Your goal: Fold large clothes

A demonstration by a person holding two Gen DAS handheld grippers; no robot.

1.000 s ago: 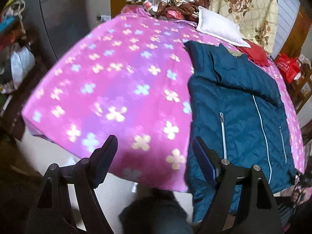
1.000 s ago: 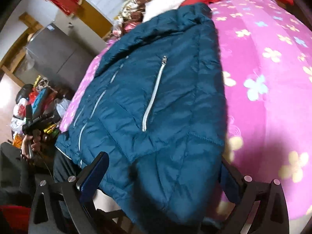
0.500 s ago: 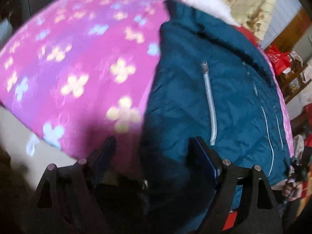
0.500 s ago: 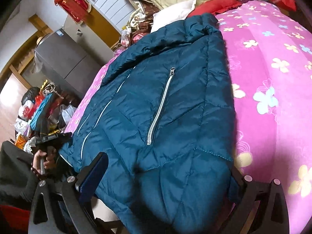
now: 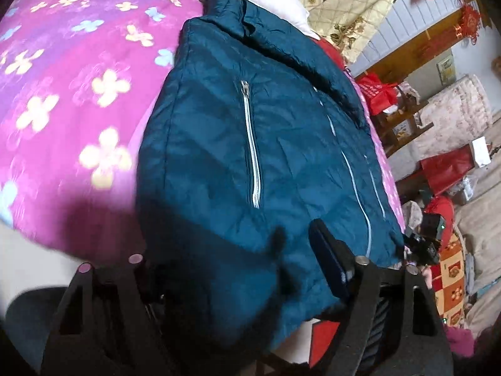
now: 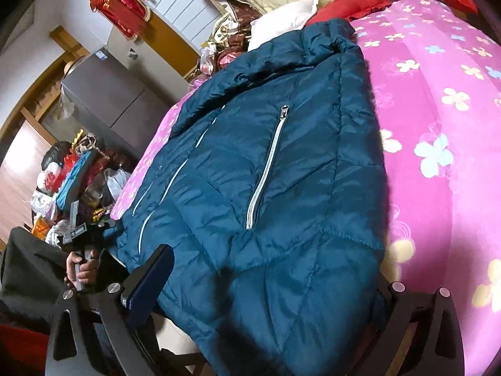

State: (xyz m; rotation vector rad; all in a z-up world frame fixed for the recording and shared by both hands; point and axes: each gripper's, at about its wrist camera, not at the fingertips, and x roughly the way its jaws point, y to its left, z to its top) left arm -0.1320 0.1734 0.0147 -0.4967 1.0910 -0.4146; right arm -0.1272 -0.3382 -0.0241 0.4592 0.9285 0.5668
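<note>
The teal jacket (image 5: 250,156) lies flat on the pink flowered bedspread (image 5: 78,78), collar far, hem hanging over the near edge. Your left gripper (image 5: 231,260) straddles the hem's left corner, its jaws closing but not yet pinching; let them bite both layers. Your right gripper (image 6: 272,285) straddles the right corner, spread wide, gripping nothing; close it before you lift
</note>
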